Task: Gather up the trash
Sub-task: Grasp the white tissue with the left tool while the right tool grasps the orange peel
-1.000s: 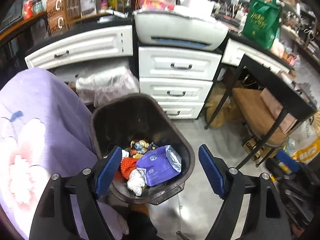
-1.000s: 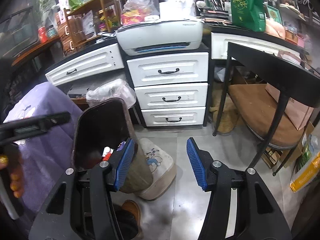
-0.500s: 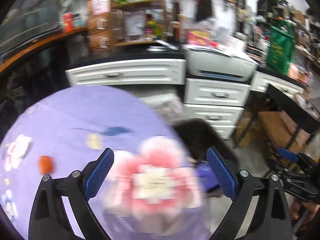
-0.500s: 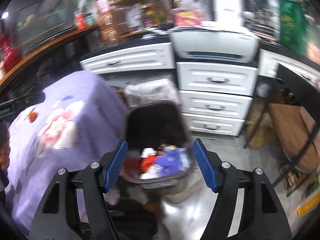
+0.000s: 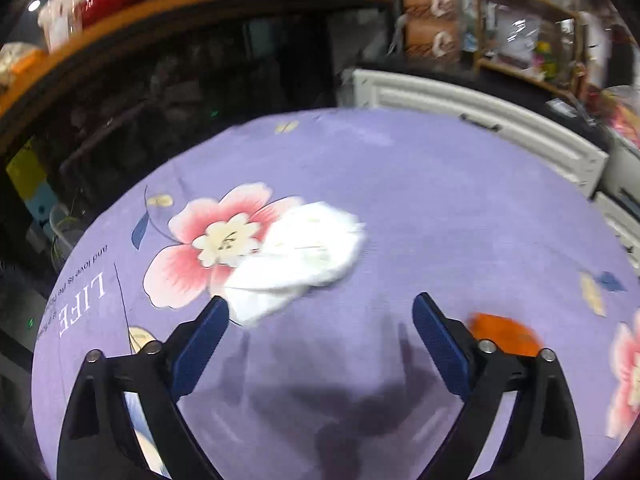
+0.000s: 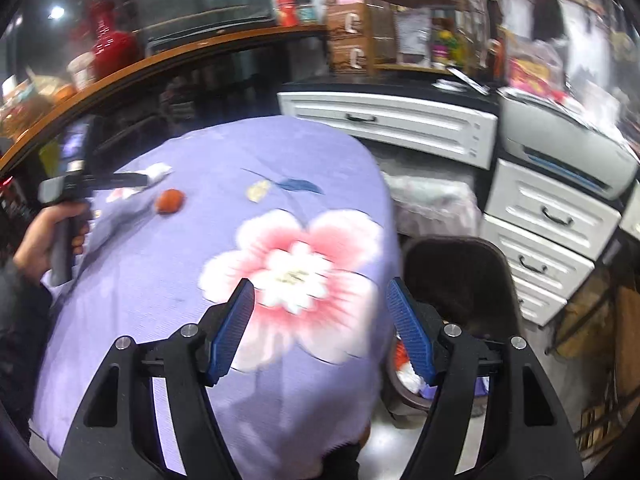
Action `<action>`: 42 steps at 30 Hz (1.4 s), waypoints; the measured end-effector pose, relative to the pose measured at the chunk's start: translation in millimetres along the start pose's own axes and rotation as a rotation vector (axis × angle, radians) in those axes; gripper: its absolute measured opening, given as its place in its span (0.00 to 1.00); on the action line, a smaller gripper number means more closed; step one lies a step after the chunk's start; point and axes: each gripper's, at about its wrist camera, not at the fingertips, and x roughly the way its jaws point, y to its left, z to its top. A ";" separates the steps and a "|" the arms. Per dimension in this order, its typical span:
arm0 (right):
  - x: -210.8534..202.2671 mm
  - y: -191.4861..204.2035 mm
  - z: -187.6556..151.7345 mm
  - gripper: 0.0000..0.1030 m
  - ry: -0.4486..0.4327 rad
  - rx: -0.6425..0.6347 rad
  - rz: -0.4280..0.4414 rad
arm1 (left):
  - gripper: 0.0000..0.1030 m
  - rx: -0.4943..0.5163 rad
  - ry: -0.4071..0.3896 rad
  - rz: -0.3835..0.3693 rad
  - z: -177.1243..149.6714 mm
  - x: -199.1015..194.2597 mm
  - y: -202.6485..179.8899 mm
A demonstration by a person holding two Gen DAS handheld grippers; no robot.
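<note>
A crumpled white tissue (image 5: 298, 254) lies on the purple flowered tablecloth (image 5: 440, 200), just ahead of my open, empty left gripper (image 5: 320, 344). An orange scrap (image 5: 506, 332) lies behind the left gripper's right finger. In the right wrist view the same tissue (image 6: 156, 170) and orange scrap (image 6: 170, 201) lie at the table's far left, by the left gripper (image 6: 120, 180). My right gripper (image 6: 320, 328) is open and empty over the table's right edge. The dark trash bin (image 6: 460, 268) stands on the floor to the right, with trash inside.
White drawers (image 6: 540, 216) and a grey printer (image 6: 560, 148) stand behind the bin. A plastic bag (image 6: 432, 200) sits between table and drawers. A dark counter with shelves (image 6: 200, 52) runs along the back.
Both grippers swung left, away from the bin. The left one now hovers over the table near the white tissue; the right one moved over the table's right edge.
</note>
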 end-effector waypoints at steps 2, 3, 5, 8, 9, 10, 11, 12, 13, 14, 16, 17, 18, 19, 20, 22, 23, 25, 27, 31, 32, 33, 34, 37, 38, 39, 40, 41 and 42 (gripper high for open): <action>0.6 15.4 5.1 0.67 -0.001 -0.024 0.016 | 0.77 -0.032 0.031 -0.006 4.7 16.0 11.2; 1.1 20.8 7.8 0.67 -0.001 -0.034 0.022 | 0.75 -0.042 0.034 -0.018 4.6 20.3 16.3; 4.4 31.8 14.0 0.67 0.000 -0.052 0.034 | 0.71 -0.057 0.028 -0.028 2.9 24.0 22.1; 12.9 45.0 24.5 0.67 0.004 -0.071 0.054 | 0.49 -0.067 0.035 -0.057 0.4 25.4 29.7; 15.2 47.3 26.3 0.67 0.006 -0.076 0.060 | 0.38 -0.075 0.037 -0.069 -3.6 23.2 33.1; 19.3 52.9 30.8 0.67 0.006 -0.083 0.070 | 0.33 -0.083 0.044 -0.078 -4.6 23.5 34.8; 23.2 58.9 35.6 0.67 0.004 -0.088 0.085 | 0.21 -0.098 0.042 -0.079 -6.1 22.1 37.7; 27.9 63.6 40.3 0.67 0.007 -0.091 0.100 | 0.12 -0.112 0.035 -0.082 -7.5 19.4 40.5; 33.8 69.3 45.7 0.67 0.016 -0.095 0.121 | 0.10 -0.120 0.032 -0.087 -9.0 17.0 41.6; 40.2 74.8 50.9 0.67 0.028 -0.097 0.141 | 0.07 -0.135 0.025 -0.096 -10.0 14.9 44.6; 56.8 88.5 61.1 0.67 0.059 -0.096 0.184 | 0.06 -0.148 0.014 -0.101 -8.6 12.3 47.2; 65.0 94.0 65.5 0.67 0.074 -0.096 0.198 | 0.06 -0.153 -0.002 -0.100 -8.1 8.1 48.4; 77.8 102.8 71.3 0.67 0.102 -0.099 0.215 | 0.06 -0.165 -0.022 -0.102 -7.3 2.8 50.4; 86.0 108.0 74.4 0.67 0.114 -0.098 0.220 | 0.05 -0.173 -0.033 -0.106 -5.8 -0.3 51.7; 94.2 112.9 77.9 0.67 0.125 -0.094 0.223 | 0.05 -0.177 -0.046 -0.114 -4.5 -5.1 52.7; 113.5 124.7 83.7 0.67 0.152 -0.097 0.223 | 0.05 -0.181 -0.068 -0.114 -2.3 -10.3 53.4; 125.2 130.4 86.5 0.67 0.172 -0.097 0.222 | 0.05 -0.183 -0.079 -0.112 -2.1 -13.4 53.4; 142.0 138.9 89.0 0.67 0.198 -0.100 0.216 | 0.05 -0.186 -0.083 -0.125 -0.9 -14.2 53.3; 157.2 146.7 90.1 0.66 0.220 -0.115 0.200 | 0.05 -0.193 -0.084 -0.131 -0.8 -14.0 53.6; 173.4 157.0 90.0 0.64 0.242 -0.138 0.183 | 0.05 -0.201 -0.081 -0.141 -0.6 -11.5 55.5; 177.6 160.1 90.6 0.63 0.248 -0.145 0.182 | 0.05 -0.204 -0.081 -0.144 -0.3 -11.2 56.4; 180.4 160.8 91.6 0.62 0.251 -0.151 0.179 | 0.05 -0.205 -0.082 -0.144 -0.3 -11.2 56.8; 183.9 162.9 92.1 0.60 0.256 -0.158 0.176 | 0.05 -0.206 -0.082 -0.145 -0.5 -11.7 56.9; 192.0 169.3 92.8 0.50 0.267 -0.175 0.176 | 0.05 -0.206 -0.084 -0.150 -0.7 -12.5 56.2; 194.2 171.7 92.4 0.45 0.275 -0.184 0.179 | 0.05 -0.205 -0.086 -0.150 -0.7 -13.0 56.0; 195.2 174.6 92.6 0.39 0.276 -0.188 0.191 | 0.05 -0.205 -0.087 -0.150 -0.7 -13.3 55.9; 193.9 175.7 92.4 0.35 0.271 -0.193 0.193 | 0.05 -0.205 -0.086 -0.151 -0.8 -13.1 55.9; 191.9 177.0 91.9 0.33 0.267 -0.203 0.196 | 0.05 -0.206 -0.086 -0.151 -1.2 -13.1 56.2; 189.4 178.4 91.7 0.29 0.261 -0.209 0.200 | 0.05 -0.206 -0.087 -0.150 -1.1 -13.2 56.1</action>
